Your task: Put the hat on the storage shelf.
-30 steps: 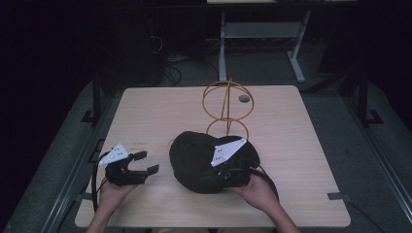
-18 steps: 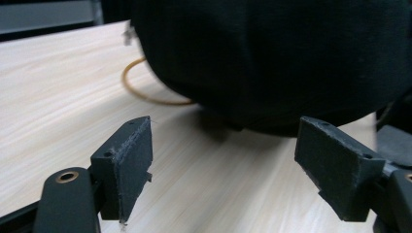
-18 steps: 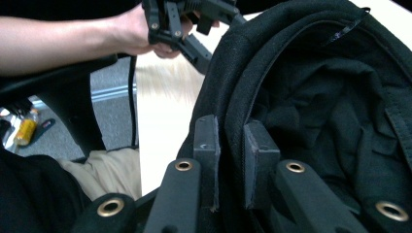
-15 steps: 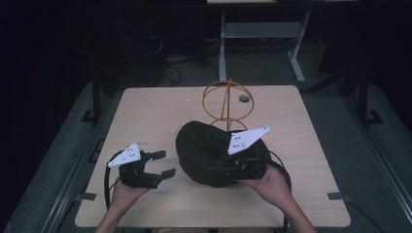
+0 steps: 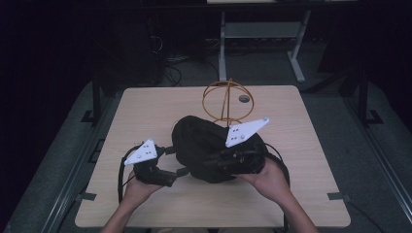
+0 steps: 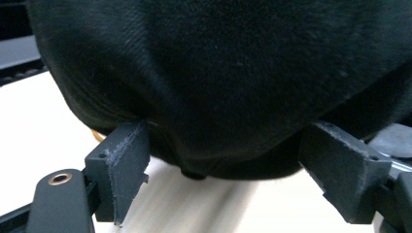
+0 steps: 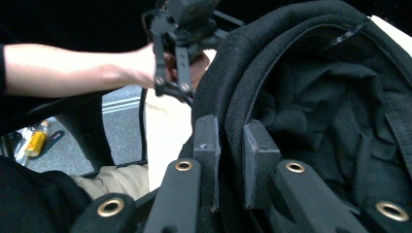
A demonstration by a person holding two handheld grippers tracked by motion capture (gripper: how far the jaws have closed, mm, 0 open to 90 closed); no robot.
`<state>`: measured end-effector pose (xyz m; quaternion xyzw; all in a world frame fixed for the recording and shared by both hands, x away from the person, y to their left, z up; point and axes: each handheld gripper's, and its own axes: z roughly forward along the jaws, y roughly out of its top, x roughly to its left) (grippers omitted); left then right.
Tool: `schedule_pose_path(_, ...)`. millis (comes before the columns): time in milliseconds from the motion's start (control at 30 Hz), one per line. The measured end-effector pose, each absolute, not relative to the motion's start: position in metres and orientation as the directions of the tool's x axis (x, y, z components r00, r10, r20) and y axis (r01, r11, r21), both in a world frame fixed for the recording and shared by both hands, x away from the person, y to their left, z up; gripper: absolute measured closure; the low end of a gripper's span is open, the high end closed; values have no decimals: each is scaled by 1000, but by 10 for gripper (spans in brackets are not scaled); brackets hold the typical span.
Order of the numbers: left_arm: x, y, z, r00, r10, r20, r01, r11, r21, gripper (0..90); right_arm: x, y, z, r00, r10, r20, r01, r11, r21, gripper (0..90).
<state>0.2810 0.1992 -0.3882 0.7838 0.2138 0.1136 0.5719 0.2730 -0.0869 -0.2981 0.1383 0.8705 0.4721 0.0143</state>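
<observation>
The right claw (image 7: pixel 228 160) is clamped on the rim of a black hat (image 5: pixel 204 141); the left claw (image 6: pixel 238 170) gapes wide against its crown, above the counter (image 5: pixel 145 107).

No readable text, labels, brands, numbers or signs anywhere in frames.

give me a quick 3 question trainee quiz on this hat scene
1. True or false: the right tool is clamped on the black hat's edge.
2. How do the left tool's jaws stand? A) shut on the hat B) open, either side of the hat C) shut on nothing
3. Which object stands on the table behind the hat?

Key
1. True.
2. B.
3. The gold wire stand.
</observation>
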Motion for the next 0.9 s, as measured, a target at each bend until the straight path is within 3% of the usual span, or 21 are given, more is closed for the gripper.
schedule_pose_path(100,281,196,-388,879,475,-45,184,-251,950,259,273,-85,-297,-963,245,109,224,512,830,785)
schedule_pose_path(300,285,192,-386,870,490,-58,181,-208,961,542,274,-81,-297,-968,219,125,222,505,834,796)
schedule_pose_path(567,289,196,-382,855,519,-25,178,-247,952,830,279,-83,-299,-960,232,160,257,487,835,793)
schedule_pose_path(900,284,206,-356,863,505,8,151,-275,950,860,282,-95,-299,-953,226,203,281,406,869,772)
